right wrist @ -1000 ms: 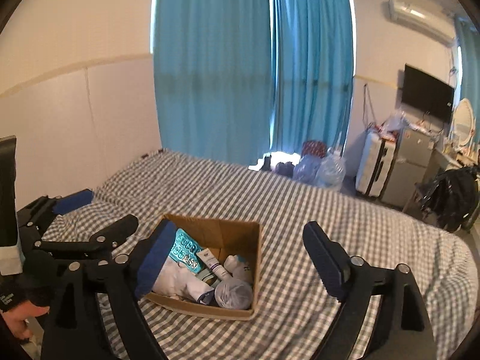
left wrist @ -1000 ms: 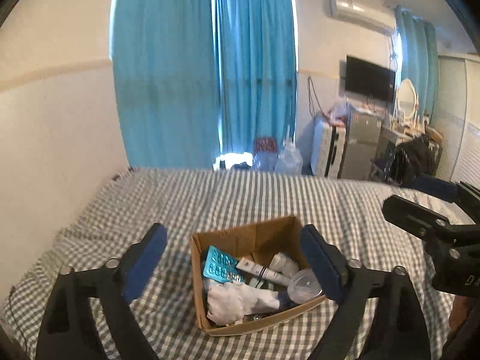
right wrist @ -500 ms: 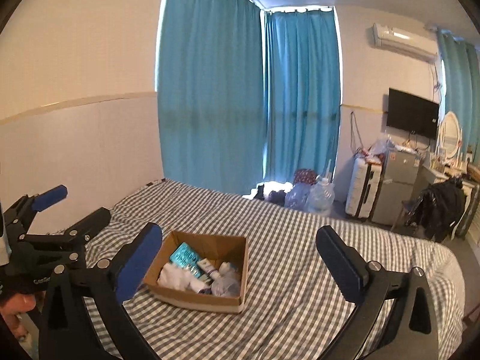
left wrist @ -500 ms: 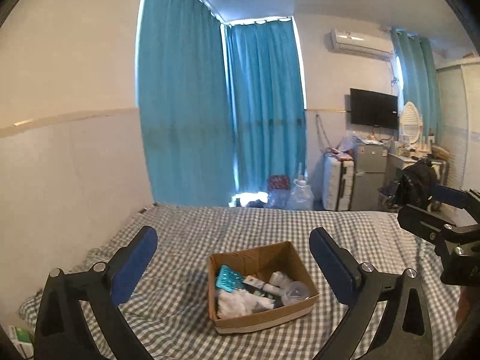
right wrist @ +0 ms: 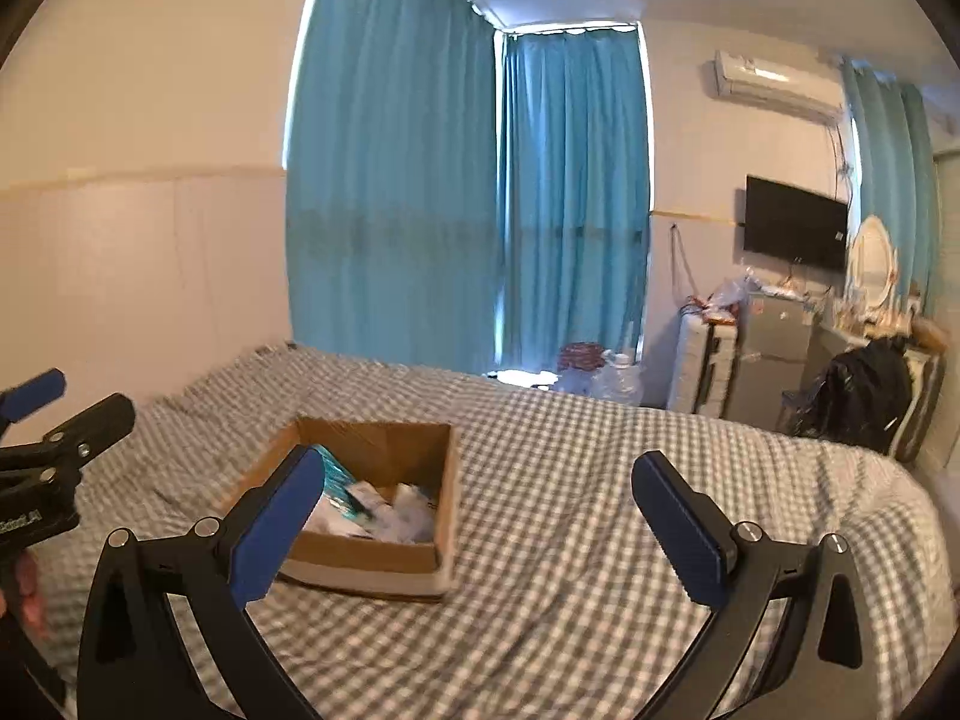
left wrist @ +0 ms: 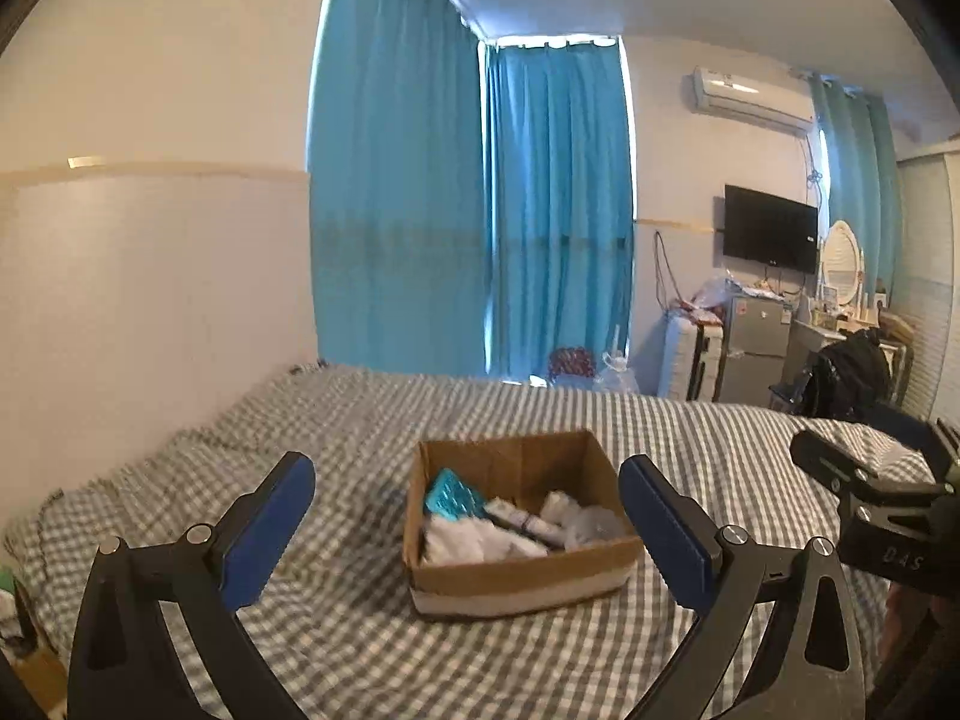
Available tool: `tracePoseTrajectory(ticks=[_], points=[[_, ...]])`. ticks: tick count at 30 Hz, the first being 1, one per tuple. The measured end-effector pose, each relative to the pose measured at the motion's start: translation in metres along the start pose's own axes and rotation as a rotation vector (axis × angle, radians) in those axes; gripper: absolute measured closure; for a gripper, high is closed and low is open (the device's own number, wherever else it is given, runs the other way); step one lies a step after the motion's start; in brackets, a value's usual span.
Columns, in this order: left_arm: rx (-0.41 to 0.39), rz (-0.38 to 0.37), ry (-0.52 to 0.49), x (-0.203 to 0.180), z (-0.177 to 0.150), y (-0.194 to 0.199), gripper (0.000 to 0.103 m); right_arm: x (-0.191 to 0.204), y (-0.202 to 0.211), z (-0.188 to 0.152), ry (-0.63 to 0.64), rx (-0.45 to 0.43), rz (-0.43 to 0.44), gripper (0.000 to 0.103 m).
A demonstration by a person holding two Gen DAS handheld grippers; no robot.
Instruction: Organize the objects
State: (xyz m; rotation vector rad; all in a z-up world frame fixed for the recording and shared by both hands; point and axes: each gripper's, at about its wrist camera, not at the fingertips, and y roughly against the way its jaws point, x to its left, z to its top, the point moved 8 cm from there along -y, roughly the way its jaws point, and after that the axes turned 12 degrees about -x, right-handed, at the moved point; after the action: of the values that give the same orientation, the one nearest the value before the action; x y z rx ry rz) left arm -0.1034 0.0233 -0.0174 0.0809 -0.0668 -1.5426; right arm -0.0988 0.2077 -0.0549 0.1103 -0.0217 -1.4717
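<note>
Left wrist view: the left gripper (left wrist: 465, 531) has its jaws spread wide and empty, nothing touching the blue pads (left wrist: 267, 531). The box (left wrist: 519, 579) sits on the checked bed (left wrist: 336, 420), dead ahead at twelve o'clock, framed between the two fingers but apart from both. Inside it lie a teal blister pack (left wrist: 453, 495) at the back left, a white cloth (left wrist: 462, 540) in front of that, a tube (left wrist: 519, 519) and some crumpled clear plastic (left wrist: 591, 522) to the right. The right gripper (left wrist: 864, 480) shows at three o'clock, well apart from the box.

Right wrist view: the right gripper (right wrist: 477, 525) is likewise wide open and holds nothing. Here the box (right wrist: 366, 561) lies at about ten o'clock, its near left part hidden behind the left finger (right wrist: 279, 531); the contents are blurred. The left gripper (right wrist: 48, 414) enters at nine o'clock, a hand (right wrist: 27, 591) below it.

By the look of it, this is the approach, before any pick: both tools are poised and nothing is lifted yet. The next move likely calls for choosing one item, lowering over the box wall, and closing on it without snagging the cloth or cardboard.
</note>
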Motion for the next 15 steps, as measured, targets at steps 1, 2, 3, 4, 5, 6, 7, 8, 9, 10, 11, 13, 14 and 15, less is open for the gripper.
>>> tracePoseTrajectory(ticks=[1,2,3,4,5,6,7,8,9,10,11,13,14,15], points=[[0.019,0.001,0.005,0.0,-0.005,-0.004,0.0,0.001,-0.002,-0.002,0.009,0.002,-0.003,0.0],[0.032,0.003,0.007,0.0,-0.009,-0.006,0.0,0.001,-0.003,-0.004,0.009,0.007,-0.001,0.0],[0.04,0.003,0.005,-0.001,-0.012,-0.007,0.0,0.001,-0.004,-0.006,0.001,0.011,0.006,0.0],[0.04,-0.003,-0.002,-0.005,-0.013,-0.007,0.0,0.001,-0.006,-0.008,-0.014,0.016,0.016,0.0],[0.039,-0.006,-0.01,-0.006,-0.014,-0.006,0.0,0.001,-0.008,-0.011,-0.023,0.026,0.023,0.0],[0.039,-0.005,-0.018,-0.007,-0.015,-0.005,0.0,0.001,-0.008,-0.013,-0.024,0.032,0.023,0.0],[0.039,-0.005,-0.025,-0.008,-0.016,-0.004,0.0,0.0,-0.009,-0.015,-0.015,0.035,0.014,0.0],[0.039,-0.006,-0.027,-0.009,-0.016,-0.003,0.0,0.0,-0.01,-0.016,-0.008,0.038,0.007,0.0],[0.042,-0.006,-0.026,-0.008,-0.016,-0.002,0.0,0.0,-0.01,-0.017,-0.004,0.042,0.007,0.0],[0.044,-0.005,-0.024,-0.007,-0.016,-0.002,0.0,0.001,-0.01,-0.017,-0.007,0.043,0.01,0.0],[0.045,-0.002,-0.02,-0.006,-0.016,-0.002,0.0,0.002,-0.01,-0.017,-0.011,0.041,0.014,0.0],[0.05,0.001,-0.01,-0.003,-0.017,-0.002,0.0,0.005,-0.01,-0.017,-0.015,0.039,0.022,0.0],[0.05,0.002,-0.006,-0.002,-0.017,-0.002,0.0,0.006,-0.01,-0.017,-0.014,0.039,0.022,0.0],[0.05,0.004,-0.004,-0.002,-0.017,-0.001,0.0,0.006,-0.01,-0.017,-0.012,0.04,0.023,0.0]])
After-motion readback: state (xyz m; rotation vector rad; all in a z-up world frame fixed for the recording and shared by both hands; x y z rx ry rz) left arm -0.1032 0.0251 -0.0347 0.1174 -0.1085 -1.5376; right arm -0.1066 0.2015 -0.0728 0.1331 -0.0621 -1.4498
